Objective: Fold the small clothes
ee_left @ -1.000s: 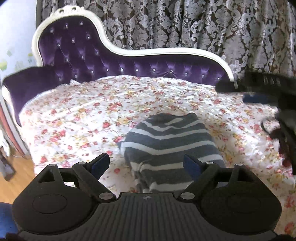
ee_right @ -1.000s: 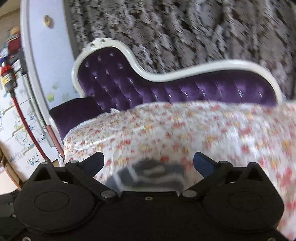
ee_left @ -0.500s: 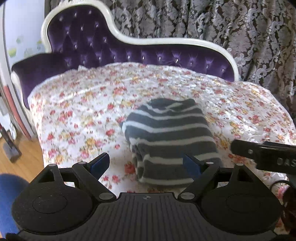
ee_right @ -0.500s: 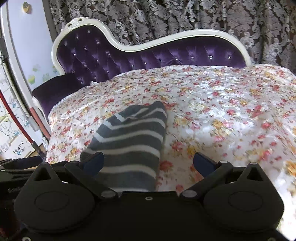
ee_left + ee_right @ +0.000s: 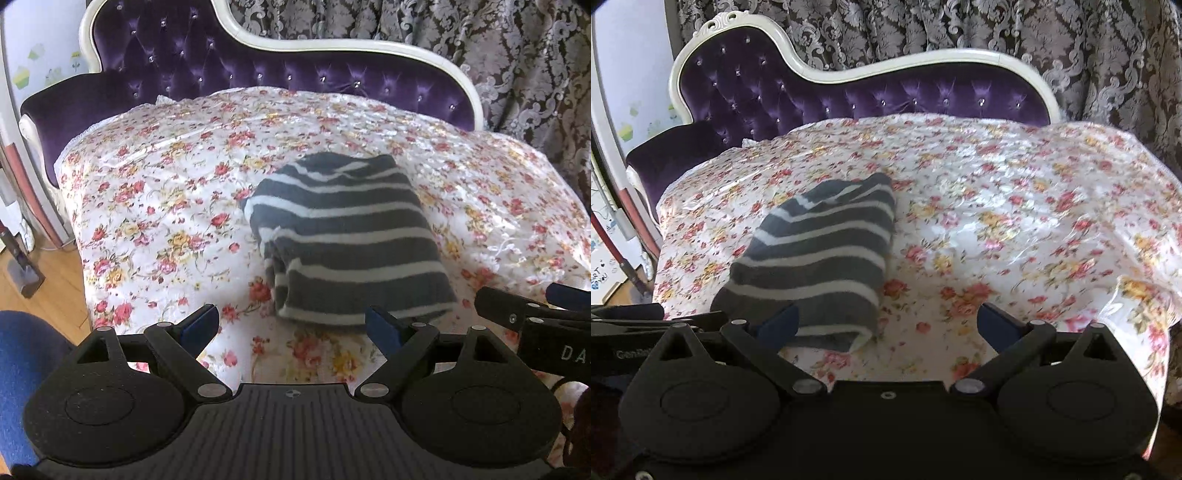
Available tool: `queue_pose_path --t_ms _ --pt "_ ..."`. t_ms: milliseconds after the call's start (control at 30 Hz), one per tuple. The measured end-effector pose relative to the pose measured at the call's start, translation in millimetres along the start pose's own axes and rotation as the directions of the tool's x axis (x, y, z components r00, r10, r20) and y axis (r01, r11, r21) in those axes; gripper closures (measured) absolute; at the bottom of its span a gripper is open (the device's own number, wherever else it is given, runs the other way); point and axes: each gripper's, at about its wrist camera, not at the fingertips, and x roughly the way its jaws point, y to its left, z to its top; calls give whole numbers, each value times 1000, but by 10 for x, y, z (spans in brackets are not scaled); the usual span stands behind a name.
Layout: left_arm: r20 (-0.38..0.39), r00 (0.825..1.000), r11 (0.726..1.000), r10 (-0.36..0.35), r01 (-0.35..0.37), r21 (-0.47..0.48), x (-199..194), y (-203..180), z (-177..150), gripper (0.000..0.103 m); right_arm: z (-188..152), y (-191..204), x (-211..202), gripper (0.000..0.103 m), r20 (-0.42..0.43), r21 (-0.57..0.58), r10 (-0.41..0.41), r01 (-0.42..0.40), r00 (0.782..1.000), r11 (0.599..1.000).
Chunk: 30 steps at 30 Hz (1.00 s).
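Left gripper (image 5: 291, 326): jaws are spread wide, nothing is held between them; the blue pads are seen just short of the near edge of the folded garment, not touching it.

Right gripper (image 5: 888, 325): jaws are likewise spread wide and empty; the left pad is seen in front of the garment's near corner, though contact cannot be confirmed. Part of this tool is also seen at the right edge of the left wrist view.

Striped garment (image 5: 351, 240): dark grey knit with white stripes, folded into a compact rectangle, laid flat on the cover near its front edge, directly ahead of the left gripper and to the left in the right wrist view. Layered edges are visible along its left side.

Floral cover (image 5: 155, 206): white, with red and yellow flowers, spread over the seat.

Chaise longue (image 5: 820, 92): purple tufted back, white frame.

Patterned curtain (image 5: 960, 29): hung behind.

Wooden floor (image 5: 48, 273): visible at lower left.
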Motion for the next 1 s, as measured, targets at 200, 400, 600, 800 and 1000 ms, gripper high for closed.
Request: queue_pose_path --t_ms 200,400,600,800,1000 --pt "-16 1000 1000 10 -10 -8 14 4 -28 17 -42 23 9 1 -23 3 15 -15 1000 1000" --pt "-27 999 1000 17 -17 -8 29 3 -35 17 -37 -7 24 1 -34 15 13 -12 999 1000" --pt "-34 999 1000 22 -22 -4 44 -2 -42 17 -46 -10 44 1 -45 19 21 -20 999 1000" --pt "-42 999 1000 23 -23 -5 66 18 -53 17 -58 -1 56 1 -54 21 27 -26 998 999" --pt "-46 999 1000 27 -27 -6 79 26 -61 17 -70 2 69 1 -63 24 33 -31 997 999"
